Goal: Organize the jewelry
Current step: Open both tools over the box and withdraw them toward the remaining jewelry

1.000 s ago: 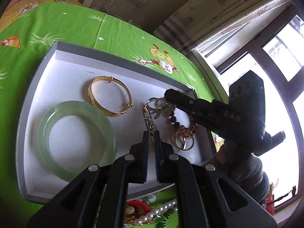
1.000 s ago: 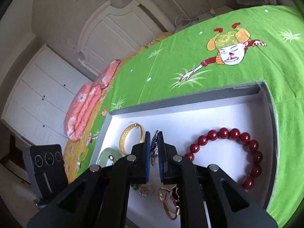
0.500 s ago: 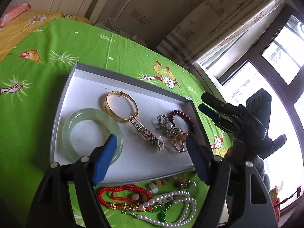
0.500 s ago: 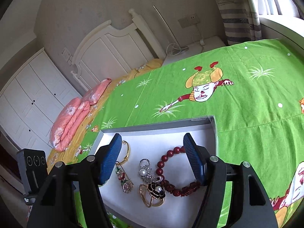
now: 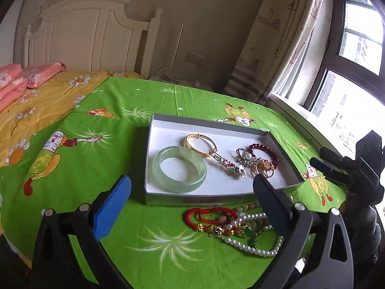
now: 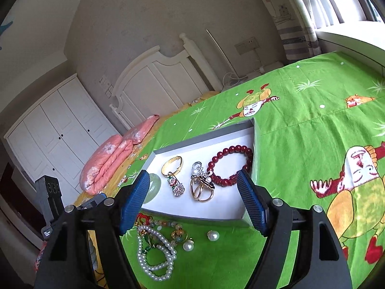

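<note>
A grey box with a white floor lies on the green sheet. In it are a jade bangle, a gold bangle, a jewelled pin, a silver brooch, gold rings and a red bead bracelet. My left gripper hovers before the box's near edge, its jaws opening with nothing between them. My right gripper hangs at the box's near right side, jaws also opening and empty. In front of the box sits a tangle with a red cord bracelet and a pearl necklace.
Two loose pearls rest on the sheet just in front of the box. Pink pillows and a white headboard lie beyond. A window and curtain stand to the right. Green sheet spreads on both sides of the box.
Both grippers have gone from shut to wide open and pulled back out of the box. The jewelled pin and the silver brooch now lie free on the box floor.
</note>
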The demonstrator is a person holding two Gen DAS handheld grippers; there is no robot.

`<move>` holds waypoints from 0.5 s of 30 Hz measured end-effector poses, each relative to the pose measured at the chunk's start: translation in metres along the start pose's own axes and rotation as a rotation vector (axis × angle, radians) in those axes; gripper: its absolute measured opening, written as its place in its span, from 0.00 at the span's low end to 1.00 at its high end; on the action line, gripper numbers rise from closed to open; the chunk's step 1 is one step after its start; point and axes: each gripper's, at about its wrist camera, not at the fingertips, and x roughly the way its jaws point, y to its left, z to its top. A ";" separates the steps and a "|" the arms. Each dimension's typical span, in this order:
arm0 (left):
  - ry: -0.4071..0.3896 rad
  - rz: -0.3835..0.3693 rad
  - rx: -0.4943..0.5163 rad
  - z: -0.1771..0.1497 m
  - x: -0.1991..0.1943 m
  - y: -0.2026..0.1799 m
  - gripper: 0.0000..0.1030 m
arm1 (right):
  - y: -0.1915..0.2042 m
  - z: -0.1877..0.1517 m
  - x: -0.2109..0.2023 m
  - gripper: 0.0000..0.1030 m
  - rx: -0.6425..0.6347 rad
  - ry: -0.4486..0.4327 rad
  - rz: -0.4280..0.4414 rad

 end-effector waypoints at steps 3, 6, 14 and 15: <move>0.017 0.052 -0.029 -0.012 0.006 0.019 0.98 | 0.000 -0.017 -0.008 0.71 -0.011 0.015 -0.006; 0.023 0.118 -0.056 -0.020 0.012 0.037 0.98 | 0.007 -0.035 -0.012 0.71 -0.059 0.043 -0.008; 0.046 0.118 -0.122 -0.038 0.015 0.066 0.98 | 0.043 -0.081 0.003 0.71 -0.235 0.174 0.005; 0.048 0.124 -0.098 -0.039 0.014 0.064 0.98 | 0.045 -0.085 0.007 0.71 -0.247 0.193 -0.001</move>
